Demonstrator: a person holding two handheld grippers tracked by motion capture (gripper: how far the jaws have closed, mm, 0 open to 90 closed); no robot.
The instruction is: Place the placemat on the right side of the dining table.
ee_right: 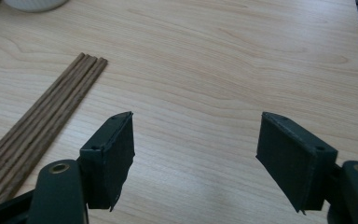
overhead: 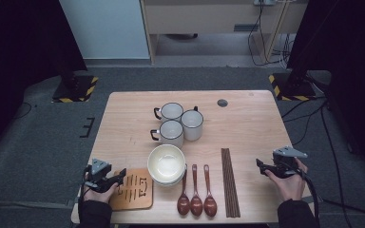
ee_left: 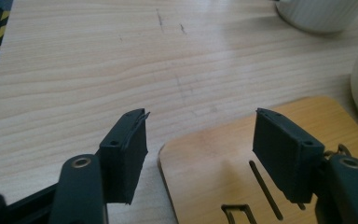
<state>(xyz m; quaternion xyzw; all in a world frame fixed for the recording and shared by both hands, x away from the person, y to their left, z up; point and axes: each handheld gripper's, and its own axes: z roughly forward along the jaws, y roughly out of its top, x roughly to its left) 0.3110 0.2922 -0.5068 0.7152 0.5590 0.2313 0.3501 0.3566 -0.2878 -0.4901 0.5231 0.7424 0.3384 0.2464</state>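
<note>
Left hand-held gripper (overhead: pixel 120 177): jaws apart, nothing between them, poised over the near-left corner of the trivet (overhead: pixel 132 189).
Right hand-held gripper (overhead: pixel 260 165): jaws wide apart, empty, over bare counter (overhead: pixel 247 118) just right of the chopsticks (overhead: pixel 230 182).
Trivet: flat on the counter's near-left edge, beside the bowl (overhead: pixel 167 164).
</note>
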